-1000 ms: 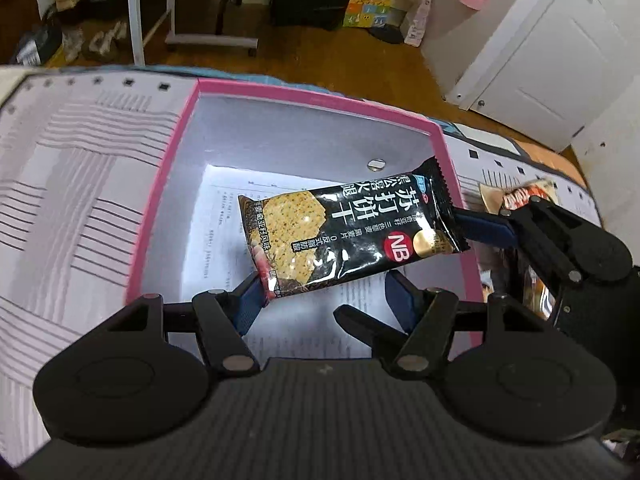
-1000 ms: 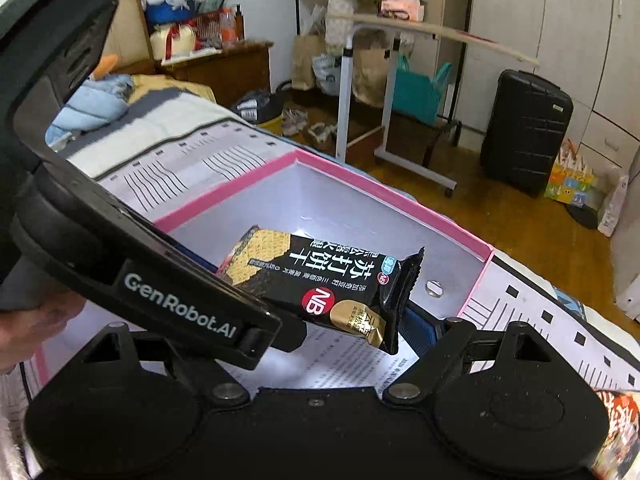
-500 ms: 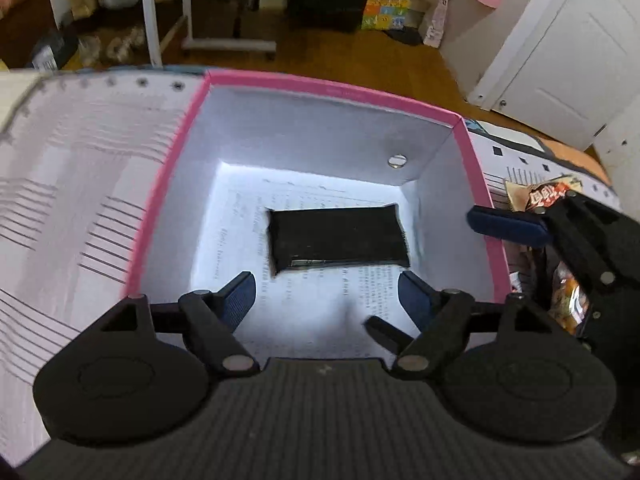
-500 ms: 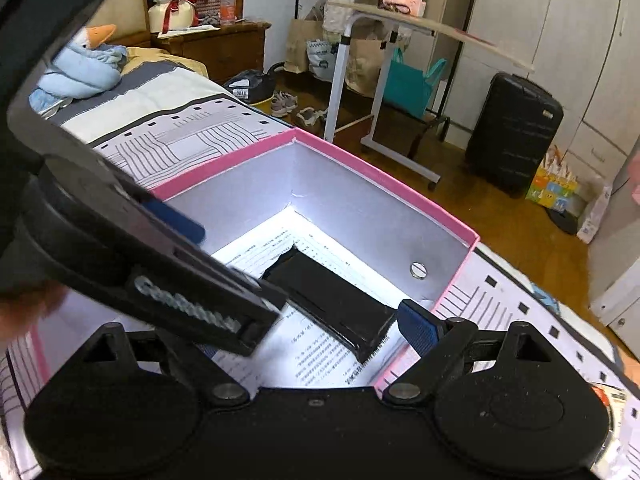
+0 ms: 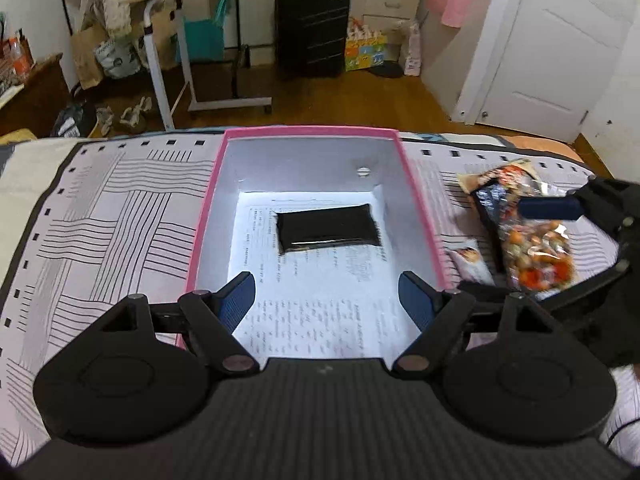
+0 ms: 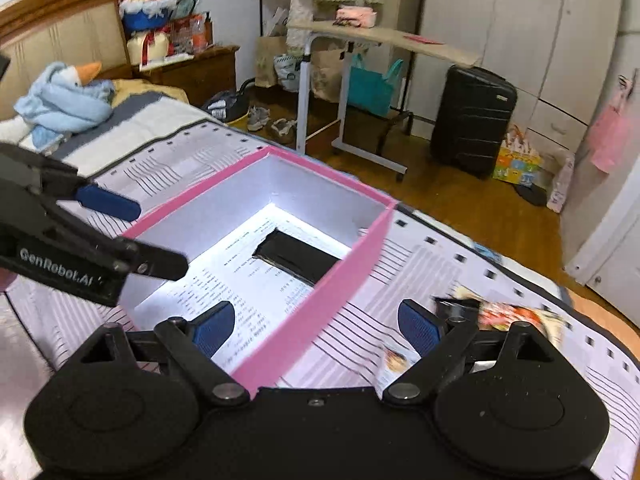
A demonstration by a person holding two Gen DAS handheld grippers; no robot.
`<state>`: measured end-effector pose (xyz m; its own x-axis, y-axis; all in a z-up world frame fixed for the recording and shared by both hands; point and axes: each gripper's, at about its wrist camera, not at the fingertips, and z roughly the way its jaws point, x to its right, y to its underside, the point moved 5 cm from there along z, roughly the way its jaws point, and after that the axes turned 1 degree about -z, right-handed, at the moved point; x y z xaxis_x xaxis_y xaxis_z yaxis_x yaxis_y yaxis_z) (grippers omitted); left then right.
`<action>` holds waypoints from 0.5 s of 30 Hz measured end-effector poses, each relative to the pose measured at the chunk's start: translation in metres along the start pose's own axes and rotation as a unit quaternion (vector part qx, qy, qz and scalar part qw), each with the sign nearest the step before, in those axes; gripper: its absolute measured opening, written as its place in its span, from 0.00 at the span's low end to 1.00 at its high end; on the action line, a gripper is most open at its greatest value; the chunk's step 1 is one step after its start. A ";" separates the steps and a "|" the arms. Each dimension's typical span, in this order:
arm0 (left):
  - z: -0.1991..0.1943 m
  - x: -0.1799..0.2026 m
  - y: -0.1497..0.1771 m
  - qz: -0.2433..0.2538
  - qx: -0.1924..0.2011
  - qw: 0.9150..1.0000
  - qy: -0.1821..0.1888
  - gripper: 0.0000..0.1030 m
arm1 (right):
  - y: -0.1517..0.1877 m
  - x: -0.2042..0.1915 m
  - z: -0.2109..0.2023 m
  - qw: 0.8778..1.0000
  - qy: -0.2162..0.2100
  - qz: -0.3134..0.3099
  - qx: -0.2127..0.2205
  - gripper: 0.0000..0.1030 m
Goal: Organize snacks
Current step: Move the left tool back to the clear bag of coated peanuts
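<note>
The black foil cracker packet [image 5: 327, 227] that my right tool [image 6: 316, 326] was holding over the box a second ago now lies flat on the printed paper sheet [image 5: 320, 312] lining the bottom of the pink-rimmed cardboard box [image 5: 206, 216]. It sits dark side up, toward the far wall, touching nothing else. So the first snack is in, and I judge that step finished.

My right tool has let go and pulled out to the right; its blue-padded fingers [image 6: 418, 326] stand wide apart and hold nothing, straddling the box's right wall. From the left camera I see it out over the snacks lying on the patterned bedspread [image 5: 108, 220] just right of the box: a clear bag of orange and brown mixed nuts [image 5: 536, 256], a dark printed snack bag [image 5: 496, 188] partly under it, and a small white wrapped bar [image 5: 472, 266] near the box wall.

My left tool [image 5: 326, 300] hovers above the near end of the box, spread wide and empty. It has backed off a little, since more of the room shows now.

I'd guess the nut bag comes next for the right tool. The crinkly film may slip, so a grip on its edge seam looks safest.
</note>
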<state>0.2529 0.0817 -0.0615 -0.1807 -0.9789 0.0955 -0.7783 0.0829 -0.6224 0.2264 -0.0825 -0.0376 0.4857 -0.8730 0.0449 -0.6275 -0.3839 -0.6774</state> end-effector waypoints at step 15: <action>-0.032 0.118 0.035 0.068 0.003 0.993 0.097 0.74 | 0.104 0.091 -0.085 0.996 0.023 0.079 -0.018 0.86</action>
<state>0.1856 -0.0247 -0.0472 -0.3972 -0.9043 0.1568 -0.7346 0.2108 -0.6450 0.1536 -0.2271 -0.0412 0.3516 -0.9358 -0.0269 -0.7158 -0.2502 -0.6519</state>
